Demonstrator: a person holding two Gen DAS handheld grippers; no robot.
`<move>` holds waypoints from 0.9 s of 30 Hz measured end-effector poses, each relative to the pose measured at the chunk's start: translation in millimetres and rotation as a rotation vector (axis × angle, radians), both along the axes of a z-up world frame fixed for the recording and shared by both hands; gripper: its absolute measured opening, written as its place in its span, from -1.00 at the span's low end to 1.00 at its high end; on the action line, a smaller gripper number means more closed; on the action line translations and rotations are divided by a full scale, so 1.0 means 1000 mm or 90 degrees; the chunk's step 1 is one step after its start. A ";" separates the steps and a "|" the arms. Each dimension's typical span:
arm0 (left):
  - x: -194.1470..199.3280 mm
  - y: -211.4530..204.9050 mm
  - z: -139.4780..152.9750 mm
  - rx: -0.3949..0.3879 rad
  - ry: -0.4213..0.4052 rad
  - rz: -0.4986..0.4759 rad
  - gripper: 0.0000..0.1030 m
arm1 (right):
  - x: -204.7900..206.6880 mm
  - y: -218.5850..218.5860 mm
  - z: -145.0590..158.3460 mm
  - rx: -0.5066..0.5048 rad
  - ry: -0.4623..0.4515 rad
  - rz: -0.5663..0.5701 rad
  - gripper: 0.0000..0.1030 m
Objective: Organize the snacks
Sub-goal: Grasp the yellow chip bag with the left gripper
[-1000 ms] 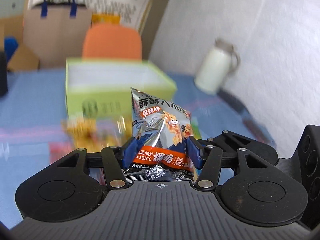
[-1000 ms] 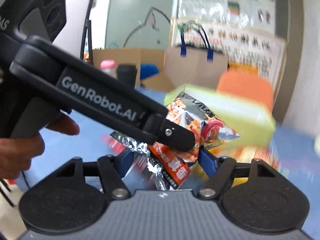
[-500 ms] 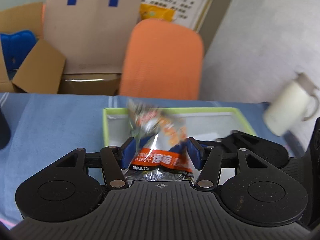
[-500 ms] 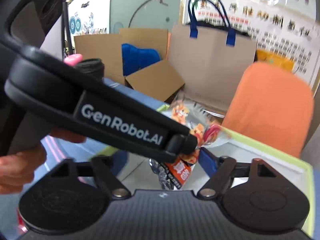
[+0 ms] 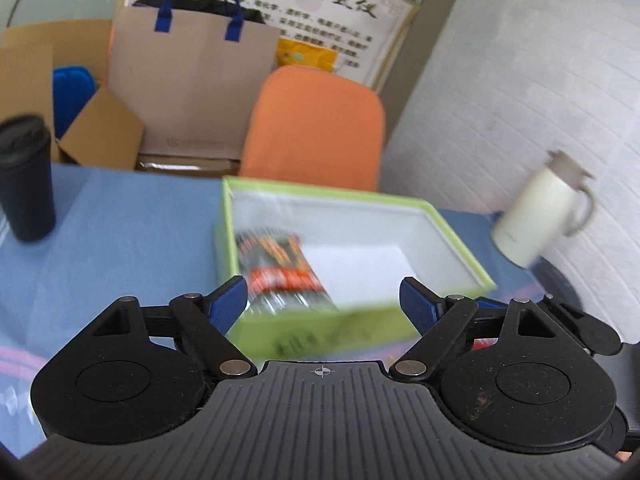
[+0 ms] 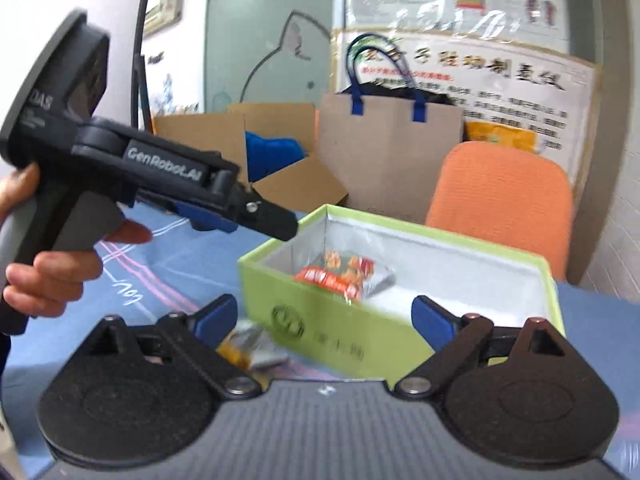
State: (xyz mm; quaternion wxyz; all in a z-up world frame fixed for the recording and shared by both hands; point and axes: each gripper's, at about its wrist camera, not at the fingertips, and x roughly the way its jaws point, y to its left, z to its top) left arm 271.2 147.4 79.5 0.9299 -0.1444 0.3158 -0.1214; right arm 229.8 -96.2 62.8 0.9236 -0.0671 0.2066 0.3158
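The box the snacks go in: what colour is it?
Lime green outside, white inside. The box shows best in the right wrist view.

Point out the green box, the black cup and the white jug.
green box (image 5: pixel 360 322): left wrist view, front wall.
black cup (image 5: pixel 26 184): left wrist view, middle of body.
white jug (image 5: pixel 536 216): left wrist view, middle of body.

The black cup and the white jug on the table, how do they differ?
The black cup is dark and straight-sided with no visible handle; the white jug is cream with a loop handle and a grey lid. The cup stands left of the green box, the jug right of it. Both stand on the blue tablecloth.
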 end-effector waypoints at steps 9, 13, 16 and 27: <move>-0.073 -0.054 -0.040 -0.090 0.047 -0.078 0.41 | -0.092 -0.054 -0.030 0.036 0.019 -0.105 0.80; -0.073 -0.076 -0.046 -0.083 0.062 -0.088 0.37 | -0.097 -0.062 -0.041 0.013 0.018 -0.125 0.80; -0.064 -0.082 -0.045 -0.091 0.081 -0.090 0.33 | -0.092 -0.067 -0.044 0.013 0.013 -0.132 0.80; -0.087 -0.047 -0.039 -0.116 0.071 -0.021 0.43 | -0.102 -0.042 -0.062 0.039 0.054 -0.036 0.82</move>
